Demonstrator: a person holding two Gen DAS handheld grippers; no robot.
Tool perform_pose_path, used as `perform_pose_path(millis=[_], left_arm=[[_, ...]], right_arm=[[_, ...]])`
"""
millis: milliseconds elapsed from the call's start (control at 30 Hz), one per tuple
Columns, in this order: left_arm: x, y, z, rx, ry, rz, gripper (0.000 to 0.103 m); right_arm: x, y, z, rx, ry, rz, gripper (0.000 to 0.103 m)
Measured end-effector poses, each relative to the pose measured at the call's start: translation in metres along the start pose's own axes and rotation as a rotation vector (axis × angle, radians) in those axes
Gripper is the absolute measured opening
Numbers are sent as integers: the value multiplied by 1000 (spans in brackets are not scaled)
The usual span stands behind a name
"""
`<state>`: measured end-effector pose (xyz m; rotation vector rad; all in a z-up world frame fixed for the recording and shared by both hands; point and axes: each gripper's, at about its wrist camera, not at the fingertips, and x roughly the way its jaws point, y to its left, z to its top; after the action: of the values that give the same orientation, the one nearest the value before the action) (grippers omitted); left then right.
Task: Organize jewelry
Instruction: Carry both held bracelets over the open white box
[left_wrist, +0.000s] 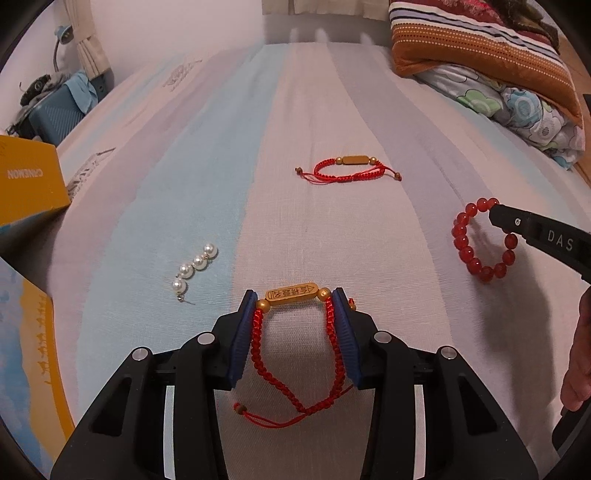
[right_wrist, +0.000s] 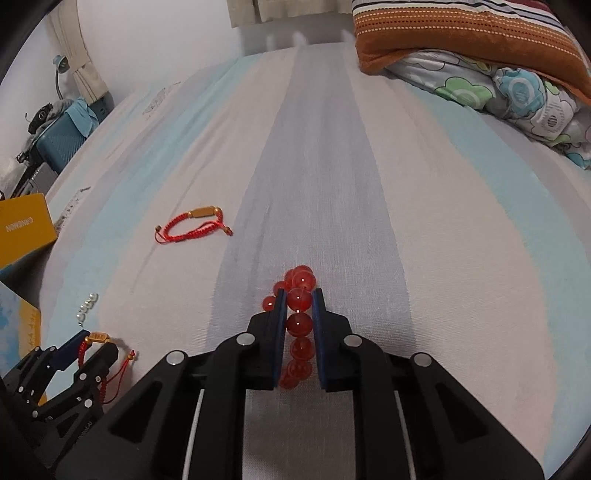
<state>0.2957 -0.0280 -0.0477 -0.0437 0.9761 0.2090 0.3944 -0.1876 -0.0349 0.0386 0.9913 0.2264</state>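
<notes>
My left gripper (left_wrist: 294, 301) is shut on a red braided cord bracelet with a gold tablet bead (left_wrist: 291, 294); its cords hang between the blue pads. It also shows in the right wrist view (right_wrist: 96, 336). My right gripper (right_wrist: 298, 297) is shut on a red round-bead bracelet (right_wrist: 297, 325), which also shows in the left wrist view (left_wrist: 480, 240). A second red cord bracelet with a gold bead (left_wrist: 349, 168) lies flat farther up the bed. A short strand of white pearls (left_wrist: 194, 267) lies to the left of my left gripper.
Everything lies on a striped bedsheet (left_wrist: 295, 92). A yellow box (left_wrist: 26, 177) stands at the left edge. Folded quilts and a striped pillow (left_wrist: 491, 55) are piled at the far right. A blue suitcase (left_wrist: 55, 114) stands beyond the bed's left side.
</notes>
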Motion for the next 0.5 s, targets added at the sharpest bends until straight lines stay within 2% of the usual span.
perform_pose_path(millis=[500], left_arm=[[-25,3,5,2,-19,-8,41]], right_arm=[[-34,5,1,5,-39,25,13]])
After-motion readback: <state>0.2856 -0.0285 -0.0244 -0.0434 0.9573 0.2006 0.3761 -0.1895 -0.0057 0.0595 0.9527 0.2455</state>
